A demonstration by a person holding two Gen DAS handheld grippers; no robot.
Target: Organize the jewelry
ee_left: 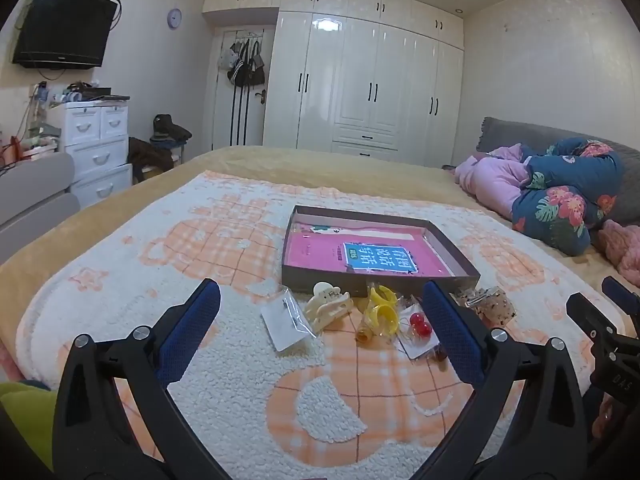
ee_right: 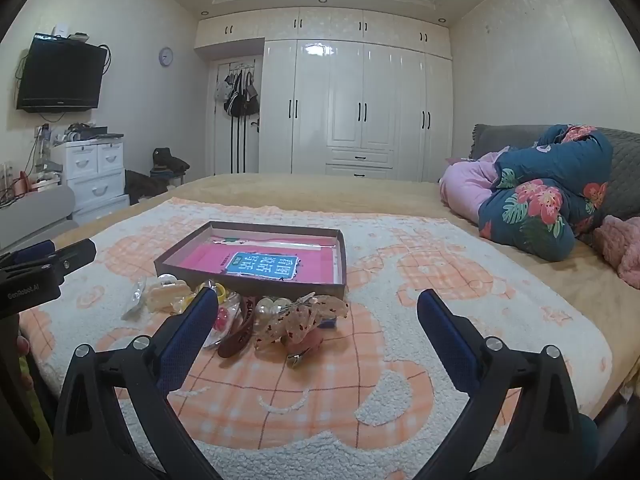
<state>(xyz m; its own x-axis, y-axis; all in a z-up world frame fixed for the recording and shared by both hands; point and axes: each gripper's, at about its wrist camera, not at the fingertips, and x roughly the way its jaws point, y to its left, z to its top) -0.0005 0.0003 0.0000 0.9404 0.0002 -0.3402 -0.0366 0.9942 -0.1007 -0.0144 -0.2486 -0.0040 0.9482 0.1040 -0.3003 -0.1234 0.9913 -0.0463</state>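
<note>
A shallow brown box (ee_left: 380,278) (ee_right: 248,286) with a pink and blue printed sheet inside lies on a peach-patterned blanket. In front of it sits a small pile of accessories: a bagged card (ee_left: 285,322), a cream claw clip (ee_left: 326,308) (ee_right: 166,294), a yellow clip (ee_left: 382,312), red bead earrings on a card (ee_left: 420,326), a speckled bow (ee_left: 494,306) (ee_right: 308,316), a brown strap (ee_right: 238,332) and pearl pieces (ee_right: 272,306). My left gripper (ee_left: 322,298) hangs open just short of the pile. My right gripper (ee_right: 316,308) is open too, to the right of it.
The blanket (ee_left: 224,360) covers a bed with bundled quilts (ee_right: 540,200) at the right. White wardrobes (ee_right: 360,112), a drawer unit (ee_left: 96,148) and a wall television (ee_left: 60,26) stand beyond the bed. Each gripper shows at the edge of the other's view.
</note>
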